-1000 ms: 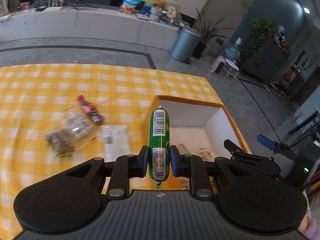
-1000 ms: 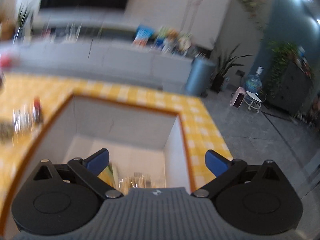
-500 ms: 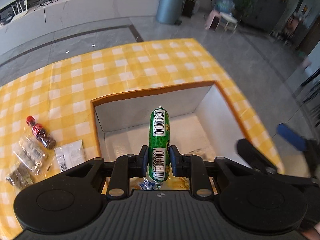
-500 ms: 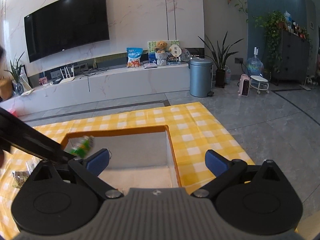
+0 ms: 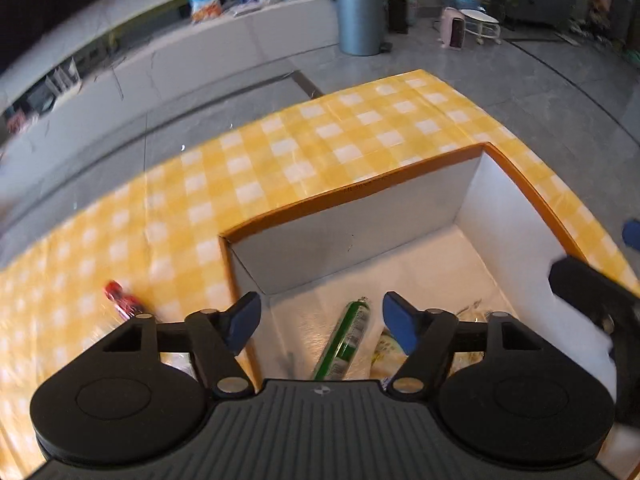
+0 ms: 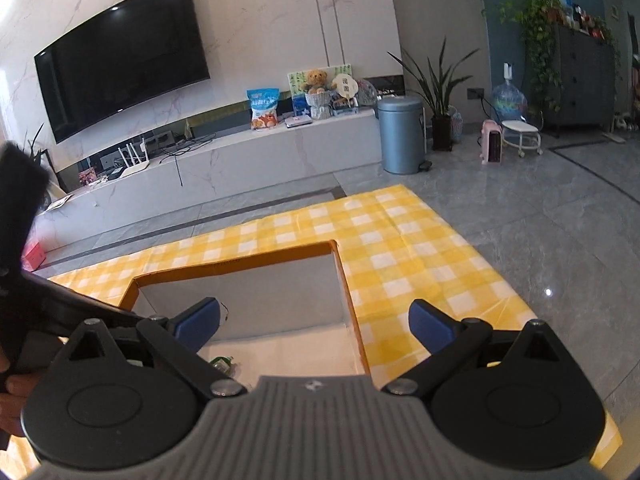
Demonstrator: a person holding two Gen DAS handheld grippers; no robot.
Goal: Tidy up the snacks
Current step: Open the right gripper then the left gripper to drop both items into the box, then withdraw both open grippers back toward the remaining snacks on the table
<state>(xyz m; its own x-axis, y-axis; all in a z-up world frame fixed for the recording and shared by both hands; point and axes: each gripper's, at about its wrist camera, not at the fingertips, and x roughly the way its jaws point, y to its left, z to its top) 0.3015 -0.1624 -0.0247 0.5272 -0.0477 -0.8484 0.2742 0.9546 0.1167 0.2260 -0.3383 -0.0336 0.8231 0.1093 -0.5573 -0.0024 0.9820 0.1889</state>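
Observation:
An orange-rimmed white box [image 5: 360, 188] sits on the yellow checked tablecloth [image 5: 280, 148]. A green sausage snack [image 5: 346, 340] lies on the box floor beside other packets [image 5: 386, 350]. My left gripper [image 5: 322, 322] is open and empty above the box, over the sausage. My right gripper [image 6: 314, 326] is open and empty above the box [image 6: 240, 264]; a bit of the green snack [image 6: 222, 362] shows below it. A small red-capped bottle [image 5: 122, 300] lies on the cloth left of the box.
The right gripper's finger [image 5: 588, 288] shows at the right edge of the left wrist view. The table's far and right edges drop to a grey floor [image 6: 520, 216]. A TV cabinet [image 6: 240, 168] and bin [image 6: 402, 134] stand beyond.
My left gripper opened and let go of the green sausage, which now lies in the box. The left gripper also shifted right over the box. The right gripper stayed open.

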